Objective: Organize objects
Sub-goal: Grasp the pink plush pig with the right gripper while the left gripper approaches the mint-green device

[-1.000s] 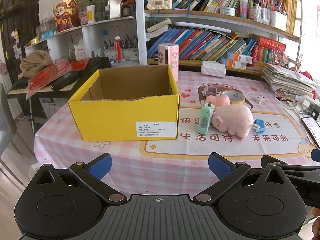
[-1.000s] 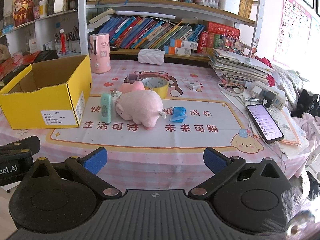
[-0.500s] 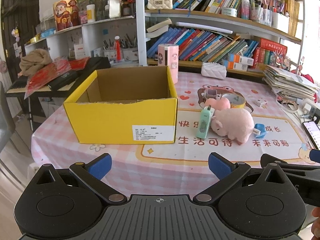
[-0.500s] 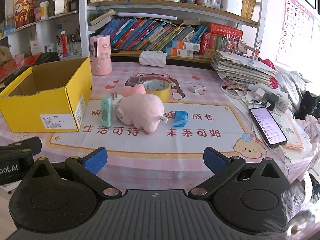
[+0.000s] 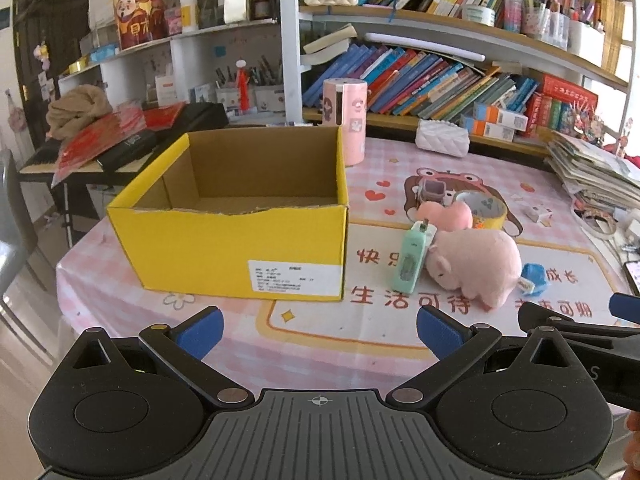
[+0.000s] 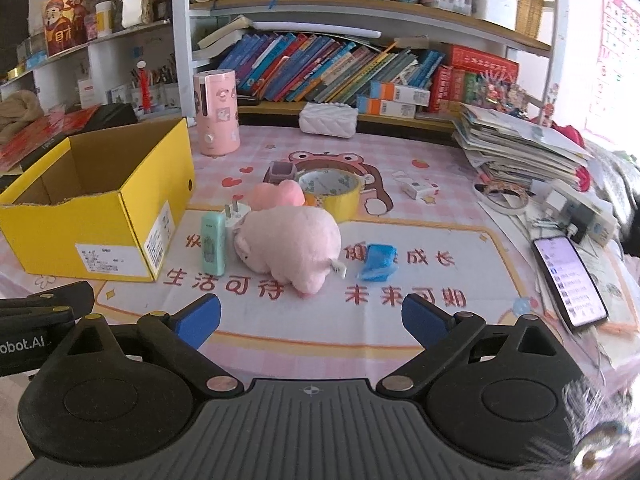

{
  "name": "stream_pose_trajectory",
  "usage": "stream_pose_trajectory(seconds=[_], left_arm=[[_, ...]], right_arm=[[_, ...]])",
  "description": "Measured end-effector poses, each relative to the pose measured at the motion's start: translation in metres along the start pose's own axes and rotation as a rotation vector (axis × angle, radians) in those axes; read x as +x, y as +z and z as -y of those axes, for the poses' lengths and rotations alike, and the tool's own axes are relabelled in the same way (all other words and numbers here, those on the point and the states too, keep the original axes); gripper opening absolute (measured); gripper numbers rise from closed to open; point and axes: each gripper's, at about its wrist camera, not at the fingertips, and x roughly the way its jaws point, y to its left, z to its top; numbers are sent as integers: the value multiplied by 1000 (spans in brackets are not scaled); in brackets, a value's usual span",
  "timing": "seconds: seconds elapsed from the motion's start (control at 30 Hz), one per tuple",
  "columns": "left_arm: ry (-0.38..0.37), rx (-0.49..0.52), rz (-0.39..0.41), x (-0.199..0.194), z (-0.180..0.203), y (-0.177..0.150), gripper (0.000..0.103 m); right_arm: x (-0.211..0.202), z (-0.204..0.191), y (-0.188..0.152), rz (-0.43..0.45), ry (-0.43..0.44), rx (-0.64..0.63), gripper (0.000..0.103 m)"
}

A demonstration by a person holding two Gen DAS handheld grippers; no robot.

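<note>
An open yellow cardboard box (image 5: 240, 248) (image 6: 100, 216) stands on the left of the pink tablecloth; what I see of its inside is bare. To its right lie a pink plush pig (image 5: 476, 270) (image 6: 292, 250), a mint green device (image 5: 410, 258) (image 6: 213, 244) with a white plug behind it, a blue clip (image 6: 378, 262), a small pink toy (image 6: 278, 194) and a yellow tape roll (image 6: 330, 192). My left gripper (image 5: 318, 330) stands open short of the box. My right gripper (image 6: 311, 318) is wide, its jaws closing slightly, with nothing between them, just short of the pig.
A pink cylinder (image 6: 216, 114) and a white quilted pouch (image 6: 328, 119) stand at the back before the bookshelves. A stack of papers (image 6: 516, 148), a phone (image 6: 568, 280), chargers and a tape ring lie on the right. A dark side table (image 5: 120, 144) is beyond the box.
Both grippers have moved forward toward the table, so the box and the toys look nearer. The right gripper's fingers have come in a little.
</note>
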Motion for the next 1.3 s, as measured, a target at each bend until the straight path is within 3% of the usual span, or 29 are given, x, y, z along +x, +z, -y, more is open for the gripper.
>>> stream_pose_trajectory(seconds=[0.37,0.63,0.77,0.87,1.0,1.2,1.27,1.3], left_arm=[[18,-61,-23,21,22,12,103],[49,-83,-47,32,30,16,103],[75,-86,-44,33,28,18,103],[97,-95,-44,33,27,20,103],[125,-102,-47,34,24,21,103],[148,-114,-45,34,21,21,103],[153,-116,-48,35,22,20,103],[154,-118,-50,36,22,21,103]], right_arm=[[30,29,20,-2,32,-47,89],[50,39,27,-18,73,-104,71],[69,37,33,-47,119,-116,71],[87,32,41,-48,162,-157,87],[117,21,49,-50,199,-254,92],[159,8,45,-121,260,-369,92],[166,9,42,-145,275,-356,89],[167,11,41,-149,284,-343,82]])
